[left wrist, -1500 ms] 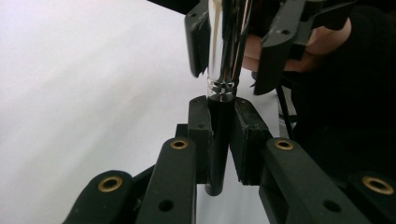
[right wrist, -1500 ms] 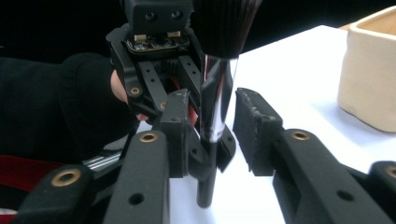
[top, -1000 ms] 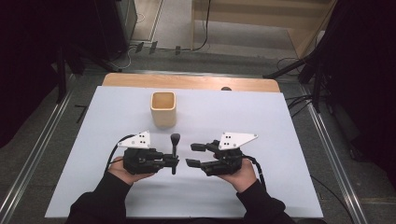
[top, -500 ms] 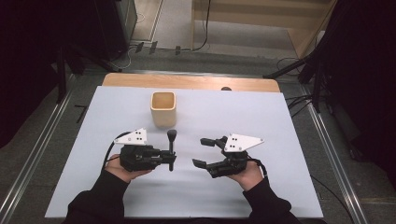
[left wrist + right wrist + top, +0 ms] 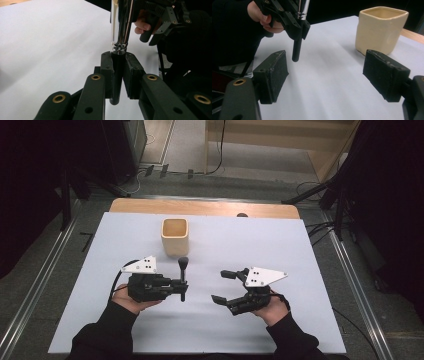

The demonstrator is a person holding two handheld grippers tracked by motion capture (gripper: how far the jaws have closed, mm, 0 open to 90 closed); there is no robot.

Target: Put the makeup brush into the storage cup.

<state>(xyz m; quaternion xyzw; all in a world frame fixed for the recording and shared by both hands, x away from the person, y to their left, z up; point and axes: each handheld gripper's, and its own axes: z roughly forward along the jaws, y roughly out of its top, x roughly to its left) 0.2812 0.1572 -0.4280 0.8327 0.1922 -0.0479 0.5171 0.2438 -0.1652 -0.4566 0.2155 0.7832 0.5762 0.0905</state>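
A slim tool (image 5: pixel 183 268) with a black handle, a chrome sleeve (image 5: pixel 121 25) and a dark rounded head stands upright. My left gripper (image 5: pixel 181 285) is shut on its black handle (image 5: pixel 117 75), and the handle's lower end (image 5: pixel 297 50) hangs just above the table. To the right, my right gripper (image 5: pixel 222 286) stands apart from the tool. Its jaws have just been opening, and nothing lies between its pads (image 5: pixel 274 72). A cream square cup (image 5: pixel 175 236) stands behind the left gripper, also seen in the right gripper view (image 5: pixel 380 28).
A white sheet (image 5: pixel 280 250) covers the table, with a wooden edge (image 5: pixel 200 207) at the far side. Metal rails run along the floor on both sides. Cables and stands lie on the floor beyond the table.
My right gripper has drawn back to the right, away from the tool, and its jaws have spread wider. The left gripper keeps the tool in the same place.
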